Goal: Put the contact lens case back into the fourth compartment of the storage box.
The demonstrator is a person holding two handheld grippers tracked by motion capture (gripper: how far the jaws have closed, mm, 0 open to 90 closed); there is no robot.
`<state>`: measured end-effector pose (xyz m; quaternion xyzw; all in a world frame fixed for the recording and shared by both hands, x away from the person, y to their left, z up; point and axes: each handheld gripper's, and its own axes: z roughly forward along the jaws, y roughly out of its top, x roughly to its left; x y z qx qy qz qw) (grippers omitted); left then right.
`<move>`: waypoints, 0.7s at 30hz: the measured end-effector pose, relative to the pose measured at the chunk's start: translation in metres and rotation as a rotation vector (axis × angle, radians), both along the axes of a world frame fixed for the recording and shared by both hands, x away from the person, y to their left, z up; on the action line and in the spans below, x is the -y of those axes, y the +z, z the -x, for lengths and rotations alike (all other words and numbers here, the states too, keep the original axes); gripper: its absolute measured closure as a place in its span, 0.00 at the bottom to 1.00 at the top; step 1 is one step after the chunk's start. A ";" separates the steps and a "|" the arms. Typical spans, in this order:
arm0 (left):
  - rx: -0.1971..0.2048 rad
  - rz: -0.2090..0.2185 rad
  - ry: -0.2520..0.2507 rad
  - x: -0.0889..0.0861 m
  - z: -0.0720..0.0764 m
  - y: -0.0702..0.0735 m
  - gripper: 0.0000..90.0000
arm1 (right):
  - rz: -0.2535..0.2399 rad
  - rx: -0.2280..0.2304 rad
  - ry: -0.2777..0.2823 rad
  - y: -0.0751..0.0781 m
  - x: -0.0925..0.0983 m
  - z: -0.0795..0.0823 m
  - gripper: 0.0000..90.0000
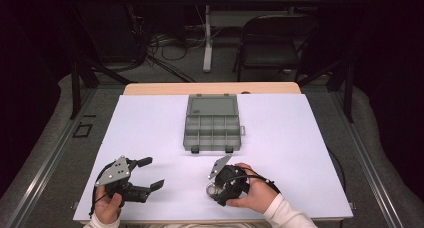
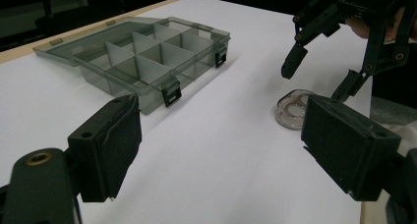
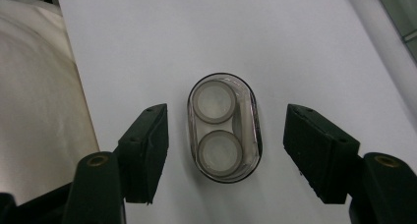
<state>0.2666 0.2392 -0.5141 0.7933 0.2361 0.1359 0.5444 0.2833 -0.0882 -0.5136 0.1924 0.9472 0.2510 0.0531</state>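
- Right gripper [image 1: 216,188] near the front edge of the white table [image 1: 300,153], pointing straight down, jaws apart on either side of a small clear oval case [image 3: 224,127], pads not touching it.
- Clear oval case lying flat on the table right of centre, near the front edge, holding two round white discs [image 3: 213,102] end to end; also seen from the left gripper view at [image 2: 294,108].
- Likely light, rigid, thin-walled plastic; smooth and probably slippery, prone to skating or popping out under a hard squeeze.
- Best taken across the narrow width, on the long straight sides, pads low and centred.
- Left gripper [image 1: 145,174] at the front left corner, jaws wide apart, holding nothing.
- Grey compartment box [image 1: 212,130] farther back at mid-table, lid open, compartments looking empty.
- No brand, label or writing readable anywhere.
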 end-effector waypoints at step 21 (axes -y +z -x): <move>-0.002 0.001 0.000 0.000 -0.001 -0.001 0.18 | 0.088 -0.052 0.040 -0.013 -0.008 -0.010 0.40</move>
